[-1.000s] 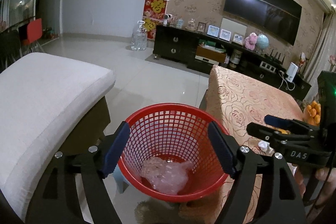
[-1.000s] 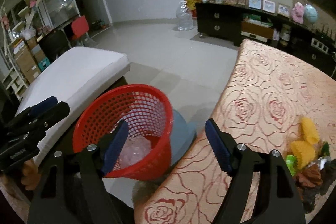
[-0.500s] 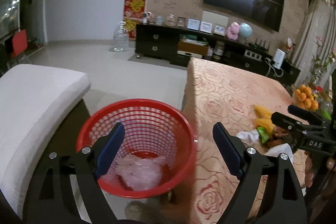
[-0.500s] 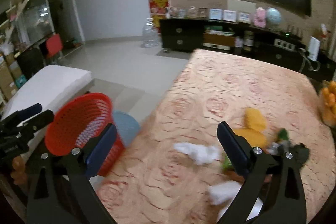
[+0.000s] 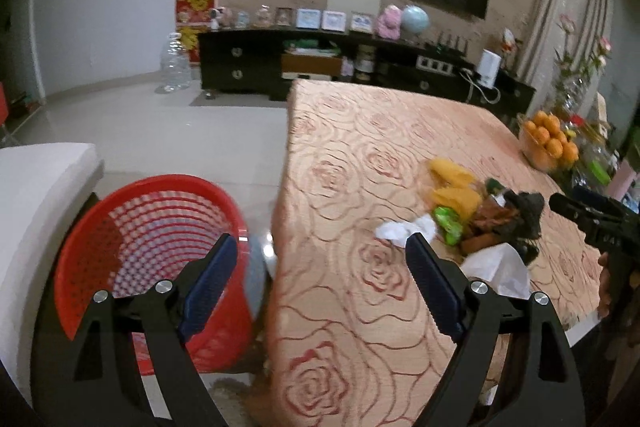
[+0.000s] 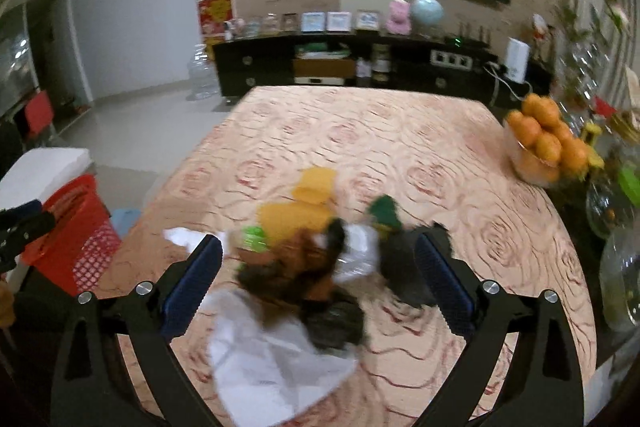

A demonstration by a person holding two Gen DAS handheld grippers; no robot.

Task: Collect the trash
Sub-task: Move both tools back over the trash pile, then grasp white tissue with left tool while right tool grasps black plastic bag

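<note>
A heap of trash (image 6: pixel 304 247) lies on the rose-patterned table (image 6: pixel 360 147): yellow wrappers, a green packet, brown and black scraps, crumpled white paper (image 6: pixel 272 351). My right gripper (image 6: pixel 318 283) hangs open over the heap, its fingers either side of it, nothing gripped. The same heap (image 5: pixel 472 219) shows right of centre in the left wrist view. My left gripper (image 5: pixel 320 283) is open above the table's near left corner, empty. A red mesh basket (image 5: pixel 148 247) stands on the floor left of the table; the right gripper (image 5: pixel 592 215) shows at the right edge.
A bowl of oranges (image 6: pixel 544 147) and glassware (image 6: pixel 612 211) crowd the table's right edge. A white cushioned seat (image 5: pixel 36 187) sits left of the basket. A dark TV cabinet (image 5: pixel 320 67) stands behind, with a water jug (image 5: pixel 174 71) on the tiled floor.
Both grippers swung right, from over the basket toward the table. The right gripper's jaws spread wider and now hang over the trash heap; the basket slid to the left of both views.
</note>
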